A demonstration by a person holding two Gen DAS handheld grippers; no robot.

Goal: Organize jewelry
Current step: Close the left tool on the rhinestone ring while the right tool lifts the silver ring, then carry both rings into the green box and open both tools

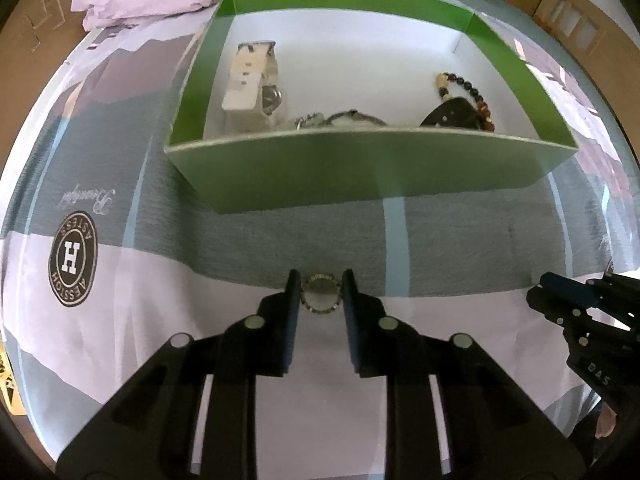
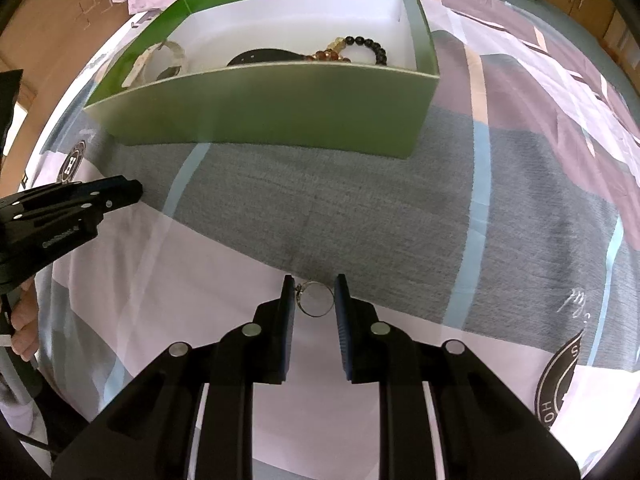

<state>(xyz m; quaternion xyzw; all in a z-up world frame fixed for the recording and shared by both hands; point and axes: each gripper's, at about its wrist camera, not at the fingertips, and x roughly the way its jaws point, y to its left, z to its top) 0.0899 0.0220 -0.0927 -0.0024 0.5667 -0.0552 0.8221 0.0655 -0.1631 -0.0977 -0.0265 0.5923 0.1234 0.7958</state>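
Bedspread stretched out flat on every side of both tools, so plenty of free room between the tips and the green box, which sat well ahead of both pairs of jaws. Its near wall stood tall enough to hide part of what lay inside, and its rim was the only real edge in the way.

Left gripper first: a beaded ring sat right between the fingertips, touching or almost touching the pads on both sides. Looked pinched, but I honestly couldn't tell for sure whether the jaws were bearing on it. Ahead and left of the tips, inside the box, lay a pale watch strap; ahead and right, a dark bead bracelet and a black strap.

Right gripper was much the same deal: a thin metal ring with a tiny setting sat between its tips, setting against the left pad. Grip not certain either. The left tool showed off to its left, hovering over the white patch of cloth, well apart.
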